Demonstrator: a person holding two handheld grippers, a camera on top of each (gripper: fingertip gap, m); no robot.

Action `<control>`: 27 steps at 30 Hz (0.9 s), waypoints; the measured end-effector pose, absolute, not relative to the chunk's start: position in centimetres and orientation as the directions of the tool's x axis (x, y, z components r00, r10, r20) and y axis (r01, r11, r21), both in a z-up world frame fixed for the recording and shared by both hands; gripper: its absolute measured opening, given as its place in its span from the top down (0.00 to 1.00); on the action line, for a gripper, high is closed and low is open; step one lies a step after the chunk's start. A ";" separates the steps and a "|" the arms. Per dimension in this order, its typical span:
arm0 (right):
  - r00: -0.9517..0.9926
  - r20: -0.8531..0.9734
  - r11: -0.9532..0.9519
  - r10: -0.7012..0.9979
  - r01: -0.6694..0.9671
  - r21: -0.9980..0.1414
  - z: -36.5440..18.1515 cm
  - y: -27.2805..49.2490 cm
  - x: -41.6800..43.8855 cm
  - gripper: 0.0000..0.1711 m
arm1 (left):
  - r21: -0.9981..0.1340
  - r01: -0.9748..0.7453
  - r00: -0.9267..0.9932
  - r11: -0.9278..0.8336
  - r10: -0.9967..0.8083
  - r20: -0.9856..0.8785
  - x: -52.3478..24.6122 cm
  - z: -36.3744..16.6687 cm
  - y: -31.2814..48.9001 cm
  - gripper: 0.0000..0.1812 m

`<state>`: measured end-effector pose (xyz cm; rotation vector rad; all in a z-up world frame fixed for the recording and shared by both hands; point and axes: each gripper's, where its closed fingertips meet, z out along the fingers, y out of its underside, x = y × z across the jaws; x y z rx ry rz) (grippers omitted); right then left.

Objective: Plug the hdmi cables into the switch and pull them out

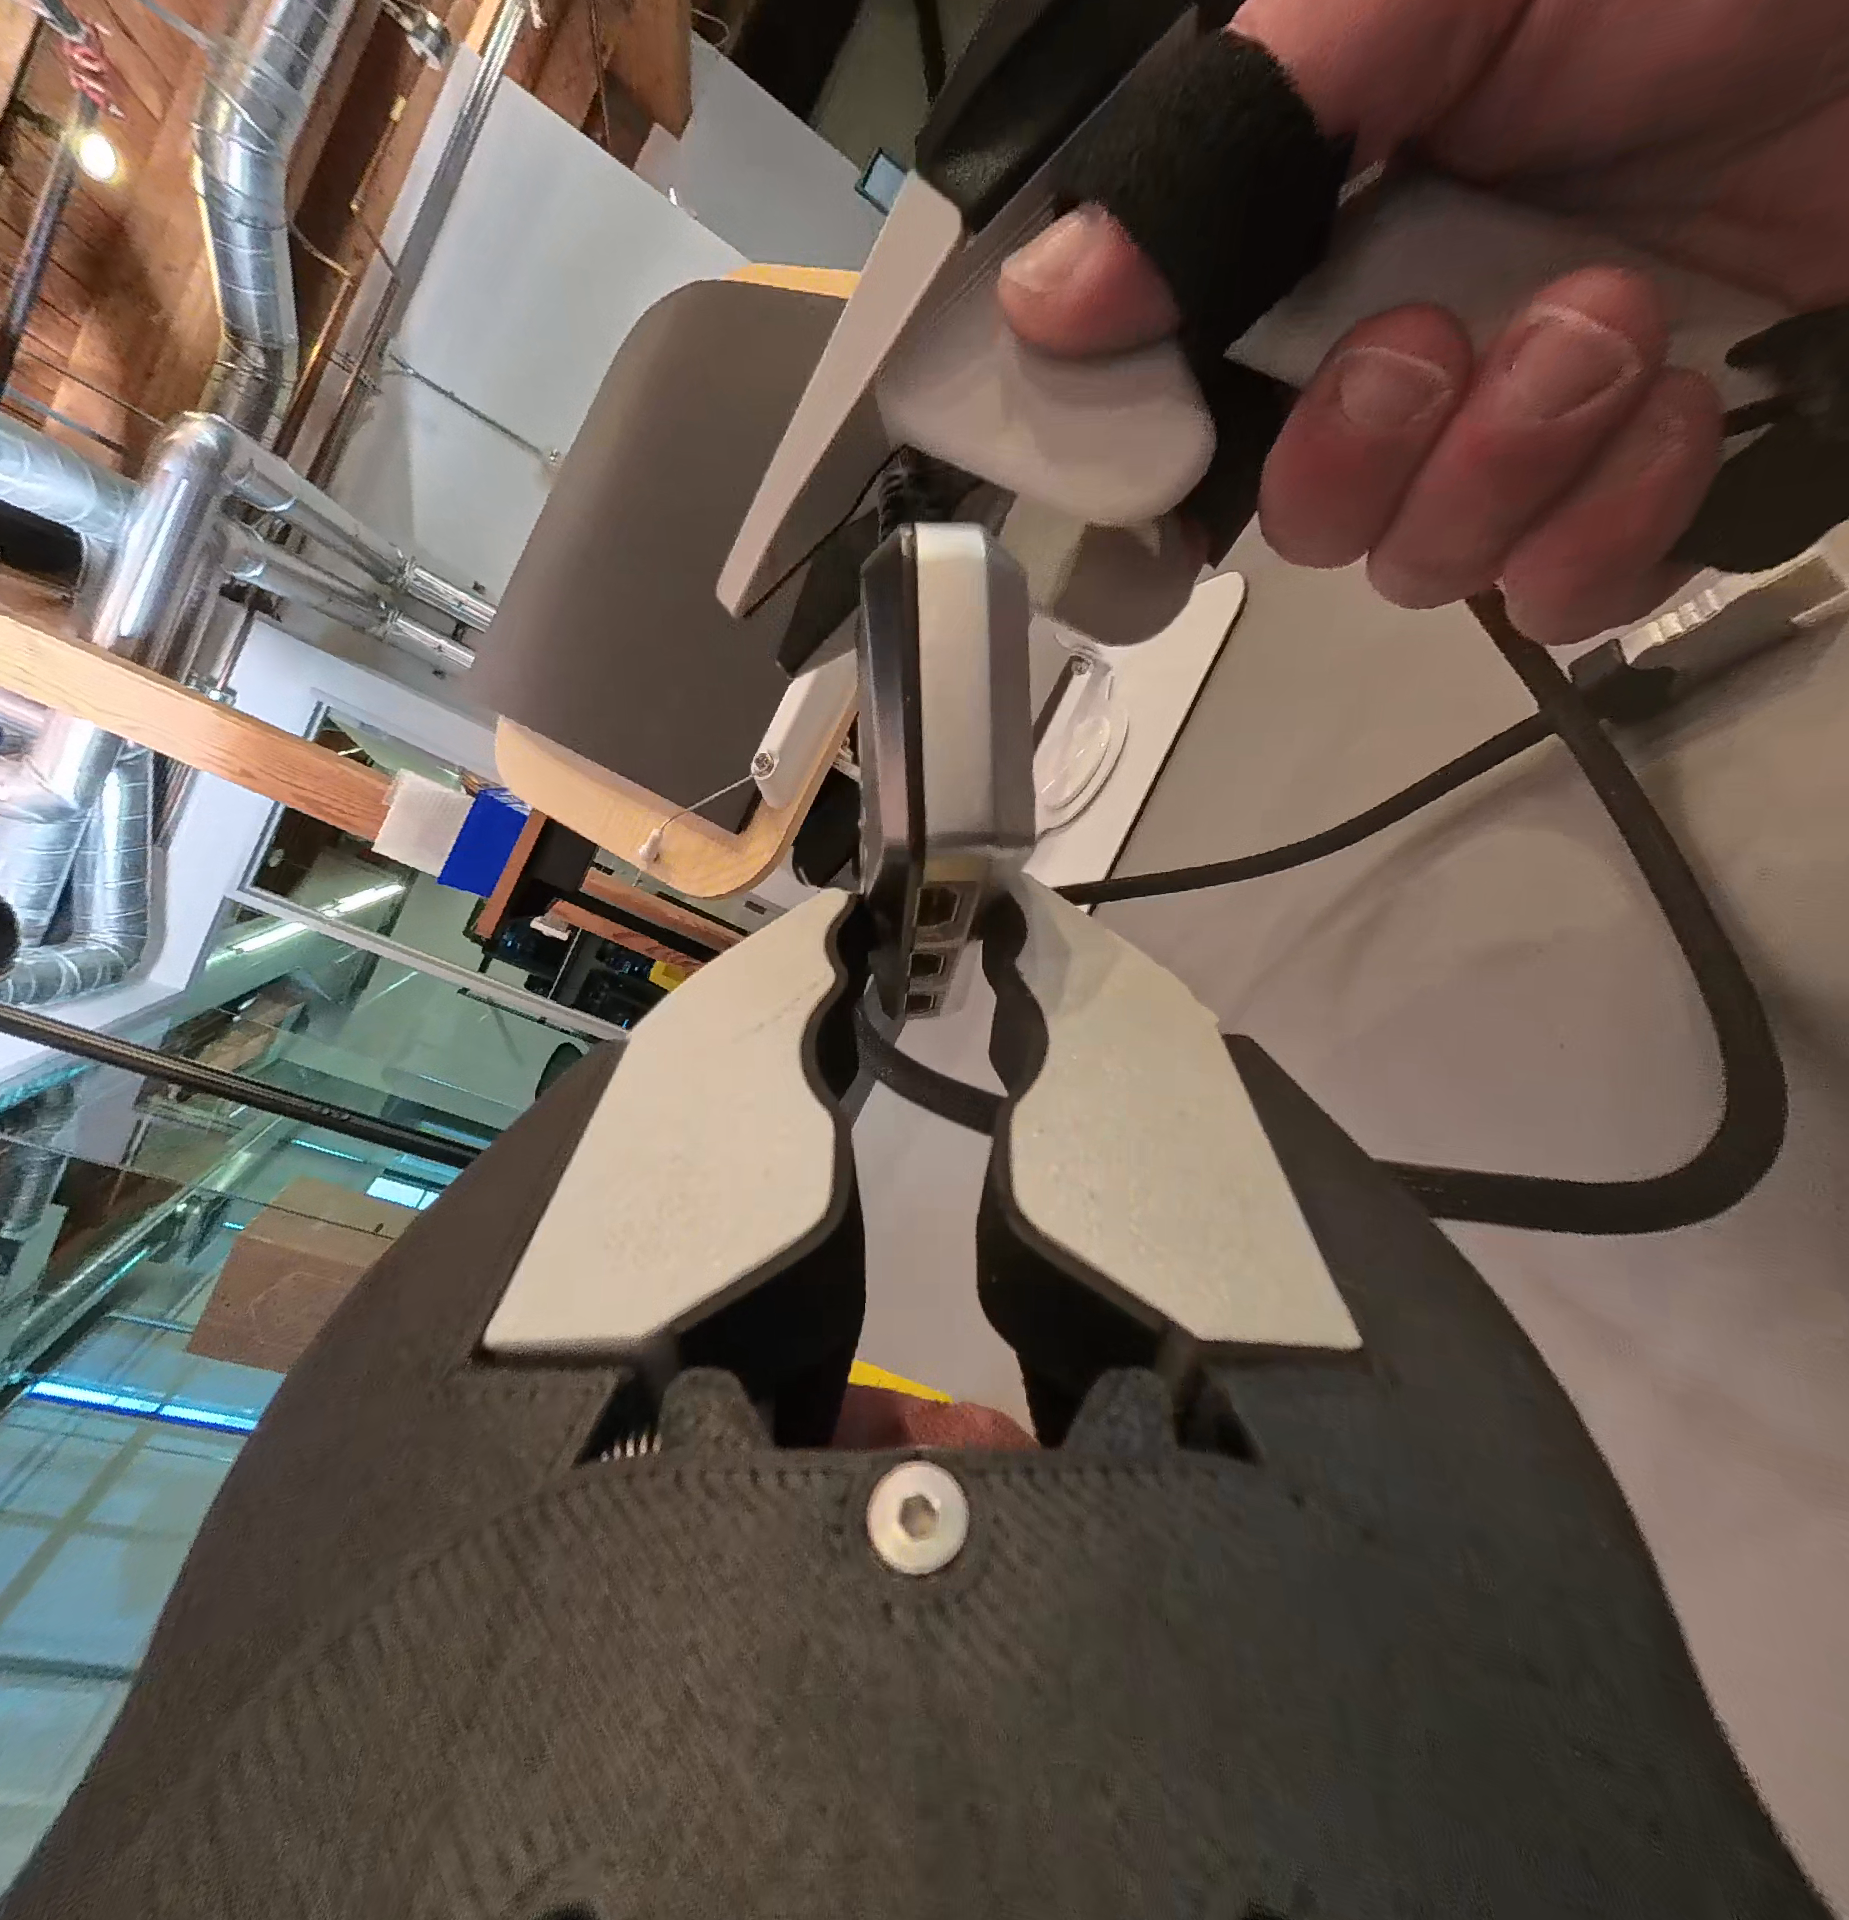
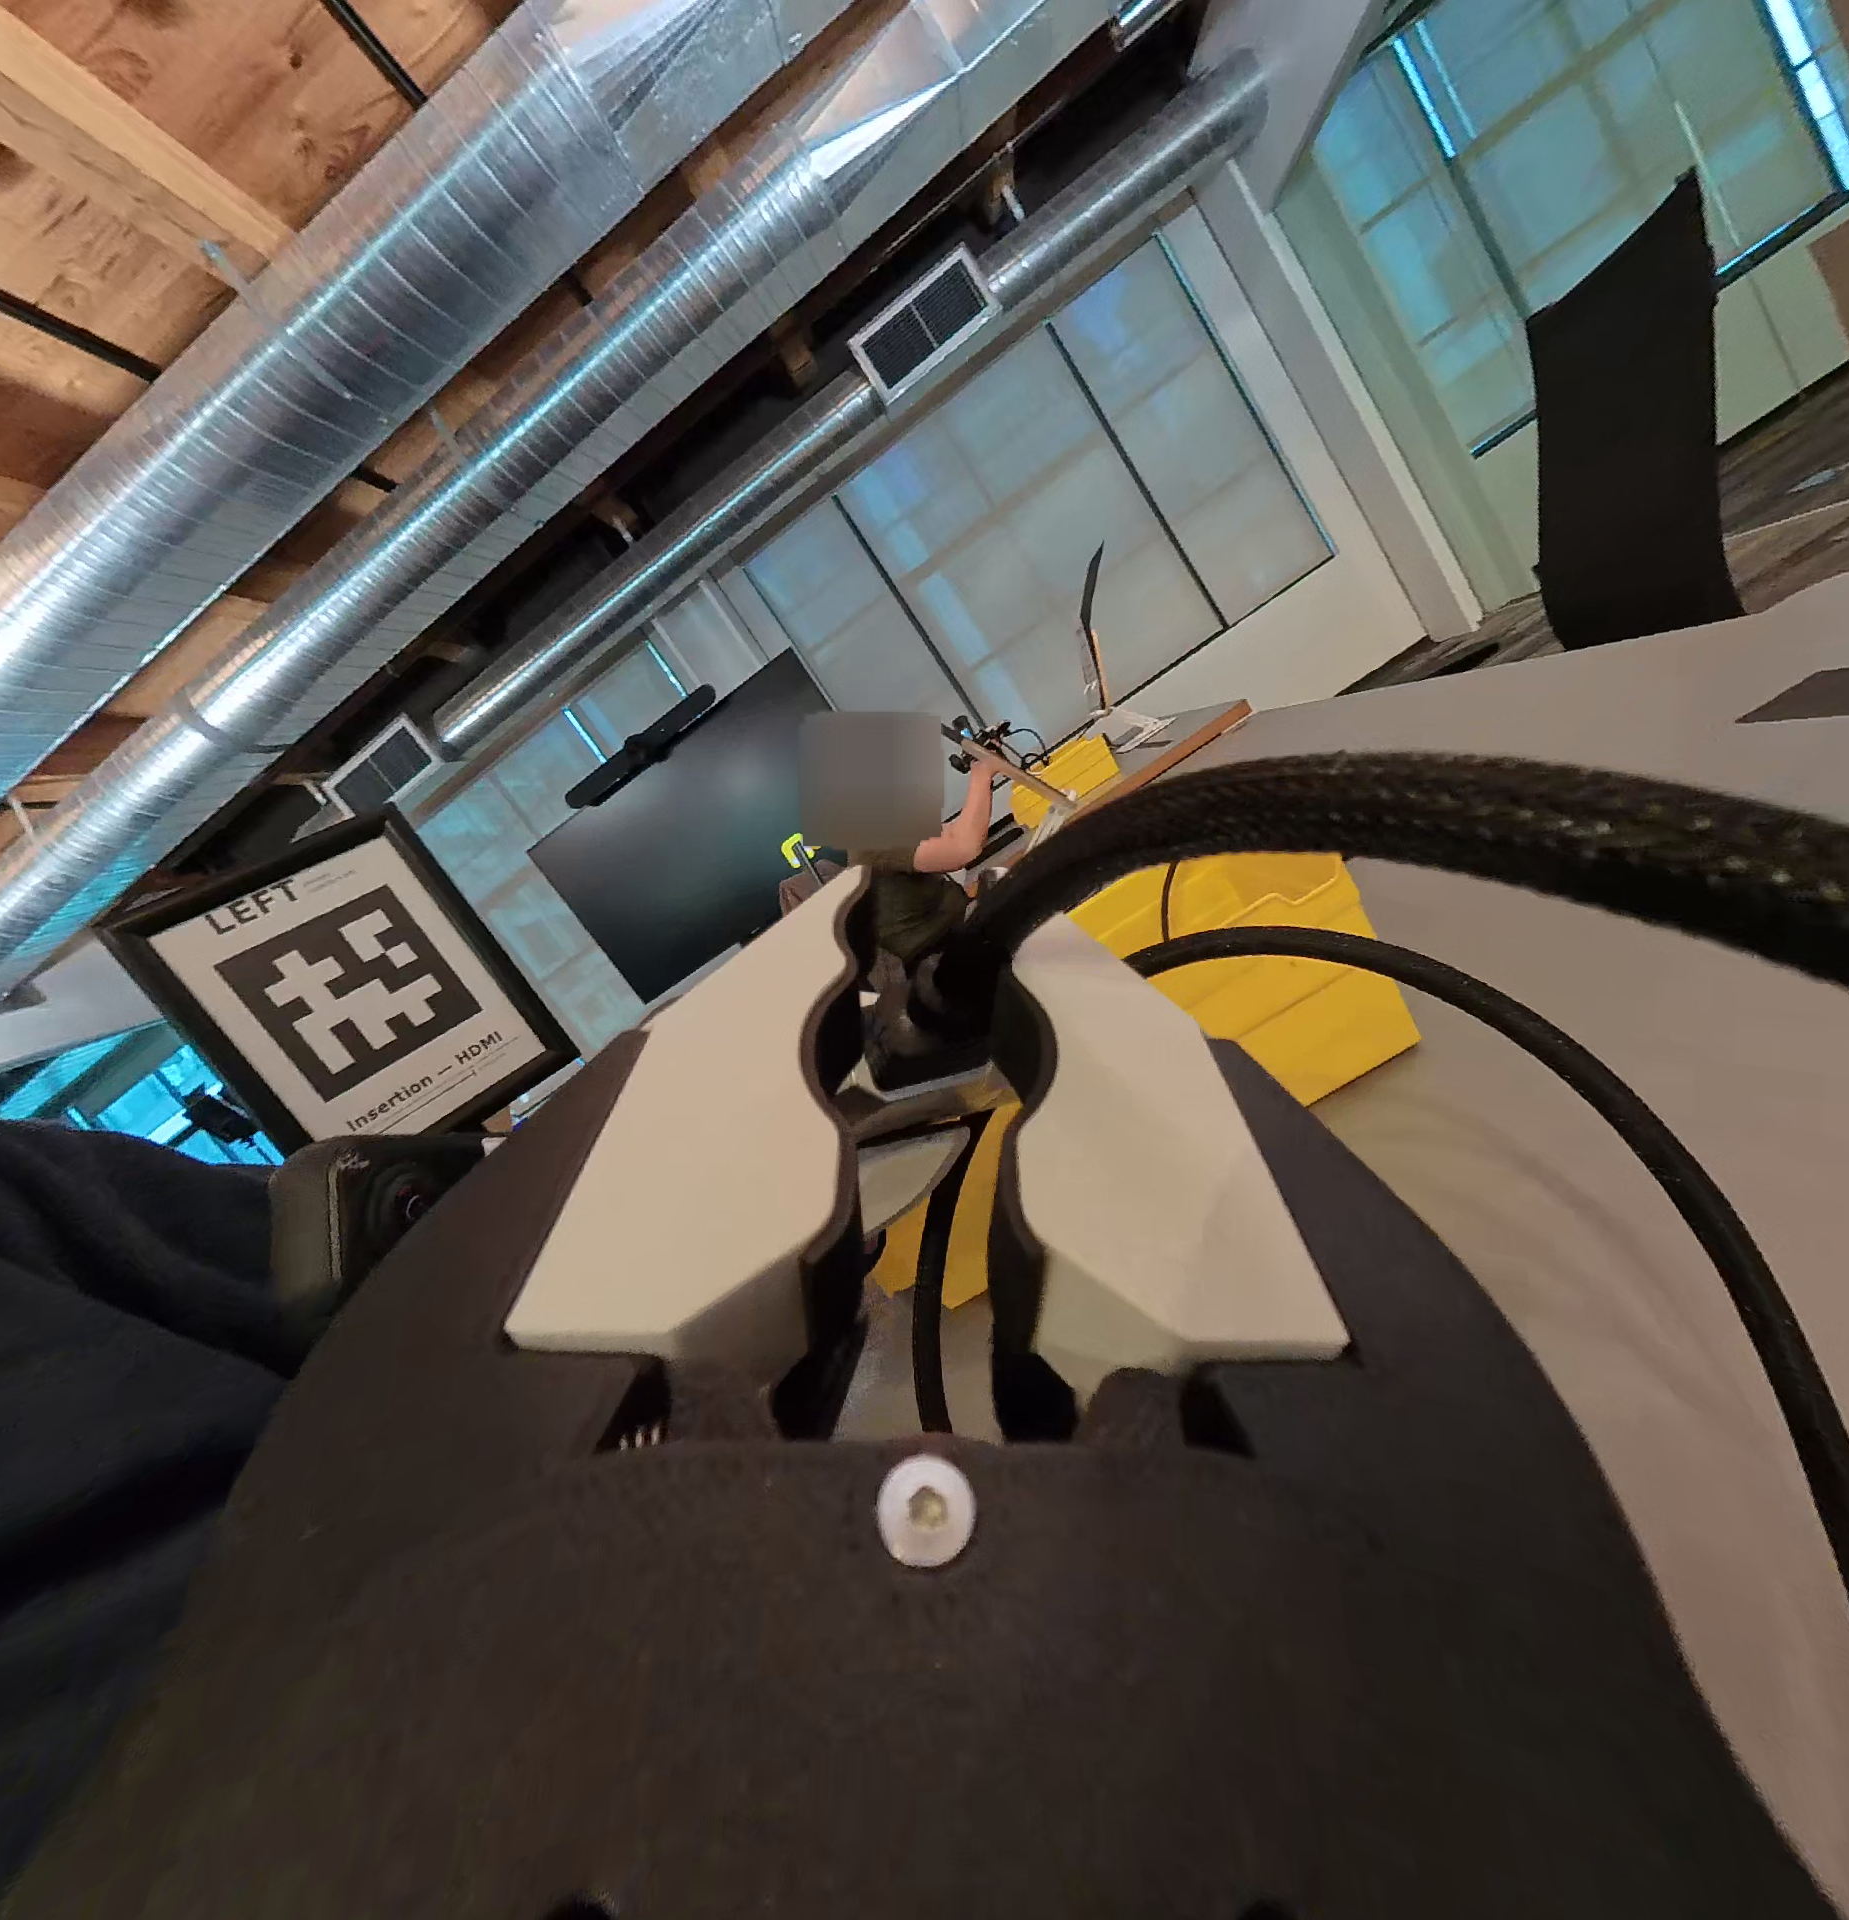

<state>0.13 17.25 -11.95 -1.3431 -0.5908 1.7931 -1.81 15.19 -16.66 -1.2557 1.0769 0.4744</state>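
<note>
The left gripper (image 1: 925, 956) has its jaws clamped on the port end of the switch (image 1: 946, 717), a small silver-and-black box held up above the pale surface (image 1: 1471, 987). The right gripper (image 2: 925, 997) meets the switch from the far side, a hand (image 1: 1471, 312) wrapped round its handle; its jaws are closed on a black plug (image 2: 951, 997). From that plug a braided cable (image 2: 1471, 821) arcs away over the surface, a thinner cable (image 2: 1626, 1122) beside it, near a yellow bin (image 2: 1284, 966).
</note>
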 end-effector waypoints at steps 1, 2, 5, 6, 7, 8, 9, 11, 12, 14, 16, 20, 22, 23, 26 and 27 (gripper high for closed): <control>-0.132 -0.569 -0.578 0.812 -0.315 -0.752 -11.9 17.1 0.1 0.87 | -0.515 -0.803 0.454 0.299 -0.253 -0.854 -1.9 -16.6 15.2 0.88; -0.144 -0.570 -0.584 0.809 -0.314 -0.749 -11.9 17.1 0.2 0.86 | -0.504 -0.811 0.441 0.298 -0.254 -0.861 -2.0 -16.5 15.2 0.88; -0.084 -0.564 -0.562 0.821 -0.284 -0.776 -13.0 17.6 0.0 0.80 | -0.478 -0.823 0.423 0.308 -0.228 -0.877 -2.2 -15.4 15.2 0.88; -0.073 -0.563 -0.559 0.823 -0.278 -0.782 -13.3 17.7 0.0 0.73 | -0.474 -0.823 0.418 0.313 -0.231 -0.879 -2.3 -15.0 15.2 0.88; -0.081 -0.561 -0.559 0.824 -0.281 -0.780 -13.3 17.7 0.1 0.69 | -0.469 -0.822 0.404 0.324 -0.250 -0.880 -2.3 -14.8 15.1 0.89; -0.090 -0.554 -0.555 0.828 -0.278 -0.784 -13.2 17.5 0.1 0.70 | -0.466 -0.822 0.395 0.328 -0.262 -0.881 -2.5 -14.7 15.1 0.88; -0.090 -0.543 -0.545 0.835 -0.270 -0.794 -13.2 17.4 0.1 0.70 | -0.465 -0.825 0.393 0.321 -0.265 -0.881 -2.8 -14.5 15.2 0.88; -0.102 -0.522 -0.530 0.847 -0.250 -0.811 -13.2 16.9 -0.1 0.70 | -0.468 -0.815 0.377 0.340 -0.302 -0.876 -2.9 -14.5 14.9 0.88; -0.120 -0.512 -0.525 0.851 -0.241 -0.816 -13.1 16.4 -0.3 0.71 | -0.465 -0.814 0.371 0.348 -0.304 -0.877 -3.1 -14.4 14.9 0.88; -0.141 -0.492 -0.512 0.859 -0.223 -0.830 -13.0 15.8 -0.5 0.74 | -0.458 -0.817 0.362 0.352 -0.306 -0.881 -3.3 -14.3 14.9 0.88; -0.162 -0.477 -0.502 0.864 -0.214 -0.838 -12.9 15.3 -0.6 0.76 | -0.446 -0.813 0.340 0.374 -0.318 -0.885 -3.4 -14.3 14.7 0.88; -0.190 -0.444 -0.476 0.876 -0.188 -0.859 -13.0 14.6 -0.7 0.78 | -0.424 -0.807 0.292 0.411 -0.346 -0.892 -3.4 -14.3 14.1 0.88; -0.185 -0.434 -0.464 0.882 -0.178 -0.868 -13.2 14.5 -0.7 0.77 | -0.407 -0.813 0.272 0.417 -0.346 -0.898 -3.6 -14.3 14.0 0.88; -0.192 -0.429 -0.461 0.883 -0.179 -0.869 -13.1 14.4 -0.7 0.78 | -0.404 -0.811 0.267 0.424 -0.346 -0.899 -3.5 -14.3 13.9 0.88; -0.234 -0.418 -0.463 0.878 -0.190 -0.866 -12.8 13.9 -0.5 0.79 | -0.420 -0.795 0.266 0.438 -0.369 -0.890 -3.4 -14.0 13.6 0.88; -0.260 -0.414 -0.467 0.872 -0.188 -0.864 -12.7 13.5 -0.5 0.79 | -0.431 -0.787 0.268 0.442 -0.384 -0.884 -3.3 -13.9 13.4 0.88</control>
